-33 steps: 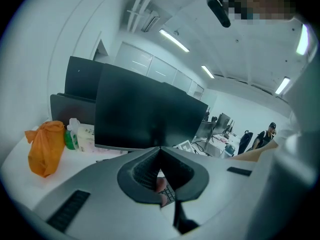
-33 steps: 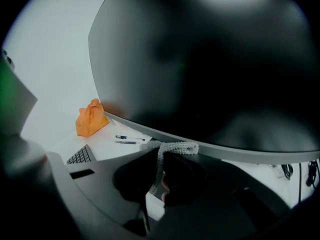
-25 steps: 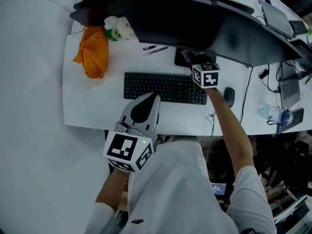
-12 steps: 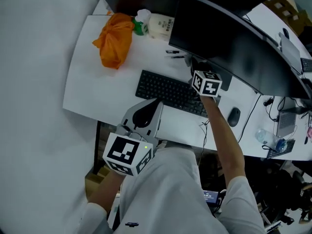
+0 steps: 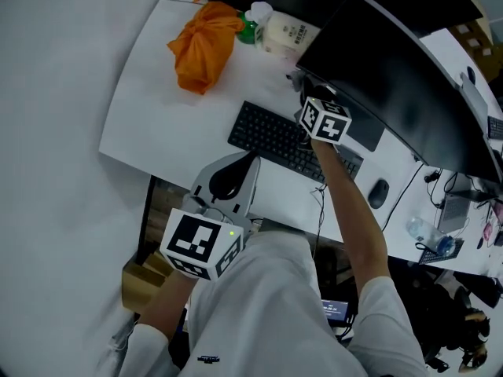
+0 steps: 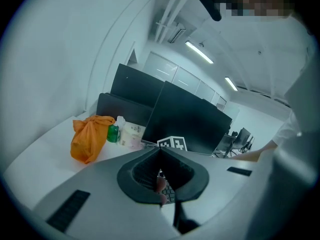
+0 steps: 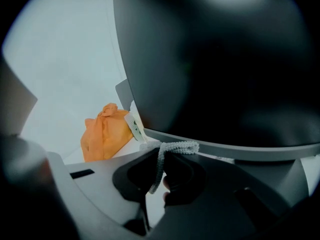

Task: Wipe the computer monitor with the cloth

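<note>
The dark monitor (image 5: 401,93) stands at the back of the white desk (image 5: 157,108). My right gripper (image 5: 305,93) reaches over the keyboard (image 5: 275,136) to the monitor's lower left part; in the head view its marker cube hides the jaws. In the right gripper view the right gripper (image 7: 161,156) is shut on a white knitted cloth (image 7: 167,148), which lies against the monitor's (image 7: 225,59) bottom edge. My left gripper (image 5: 250,159) hangs over the desk's front edge, shut with nothing in it (image 6: 161,184).
An orange bag (image 5: 204,45) and two bottles (image 5: 275,26) sit at the desk's back left. A mouse (image 5: 379,192) lies right of the keyboard, with cables and a water bottle (image 5: 428,238) further right. A cardboard box (image 5: 141,277) is under the desk.
The right gripper with the cloth has moved left along the monitor's lower edge, from the keyboard's right end towards its middle. The head view has swung. The left gripper stays put.
</note>
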